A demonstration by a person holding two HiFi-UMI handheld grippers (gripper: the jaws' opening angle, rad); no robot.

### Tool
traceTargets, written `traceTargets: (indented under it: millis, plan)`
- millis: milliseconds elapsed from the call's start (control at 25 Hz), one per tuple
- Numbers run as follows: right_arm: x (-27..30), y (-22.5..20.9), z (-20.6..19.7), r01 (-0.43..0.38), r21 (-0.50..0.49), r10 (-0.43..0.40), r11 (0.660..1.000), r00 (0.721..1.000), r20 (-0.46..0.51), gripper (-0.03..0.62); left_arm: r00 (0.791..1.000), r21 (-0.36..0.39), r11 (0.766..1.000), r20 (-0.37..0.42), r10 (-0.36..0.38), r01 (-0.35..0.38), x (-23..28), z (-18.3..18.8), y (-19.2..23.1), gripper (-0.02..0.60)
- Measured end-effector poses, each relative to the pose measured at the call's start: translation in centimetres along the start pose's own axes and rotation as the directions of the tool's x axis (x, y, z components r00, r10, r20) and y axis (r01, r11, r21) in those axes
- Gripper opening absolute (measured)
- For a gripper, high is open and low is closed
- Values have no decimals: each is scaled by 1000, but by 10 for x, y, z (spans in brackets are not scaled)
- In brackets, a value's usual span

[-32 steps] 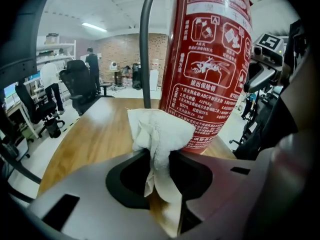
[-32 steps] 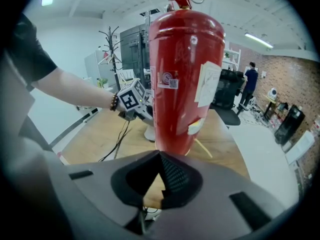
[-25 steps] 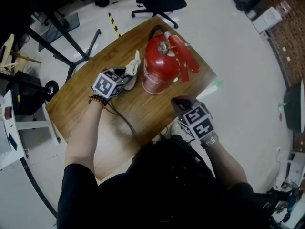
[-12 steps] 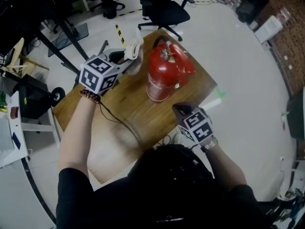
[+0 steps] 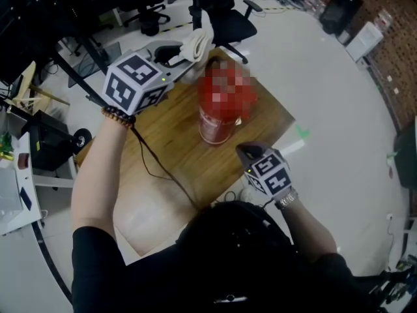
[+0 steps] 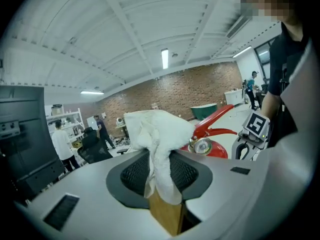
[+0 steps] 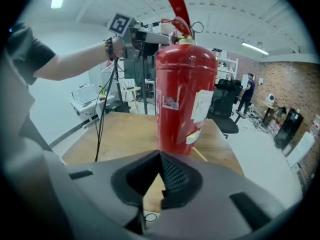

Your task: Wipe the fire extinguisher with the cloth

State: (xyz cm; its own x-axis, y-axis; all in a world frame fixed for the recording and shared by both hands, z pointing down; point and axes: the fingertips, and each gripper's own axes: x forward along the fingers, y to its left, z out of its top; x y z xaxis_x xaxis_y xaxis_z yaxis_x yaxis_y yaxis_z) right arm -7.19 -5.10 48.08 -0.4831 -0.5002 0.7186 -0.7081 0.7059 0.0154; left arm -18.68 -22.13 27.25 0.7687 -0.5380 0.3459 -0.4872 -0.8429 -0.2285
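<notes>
L gripper up w/ cloth, R gripper empty by the extinguisher.

We see the left gripper held high above the worktop, jaws clamped on a bunched white cloth that sticks up out of them. The red fire extinguisher stands upright on the worktop's far-right part. The cloth is close beside its top, on the far-left side in head view; we can't tell if they touch. The right gripper sits over the worktop's near edge, jaws pressed together w/ nothing between, aimed at the extinguisher's lower body and just short of it. A black cable runs from the L wrist across the worktop.
</notes>
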Motion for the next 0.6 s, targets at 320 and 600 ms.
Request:
traceTargets:
  millis: [320,600]
  plan:
    - [2,3,14,-54,-42,52,998,998,-46,15,995,210,978,-99,21,1,22,21,-11,101]
    - [5,9,13,-68,-49,65,997,996,-55,15,982,314,945,-188,-29,88,39,17,-19,101]
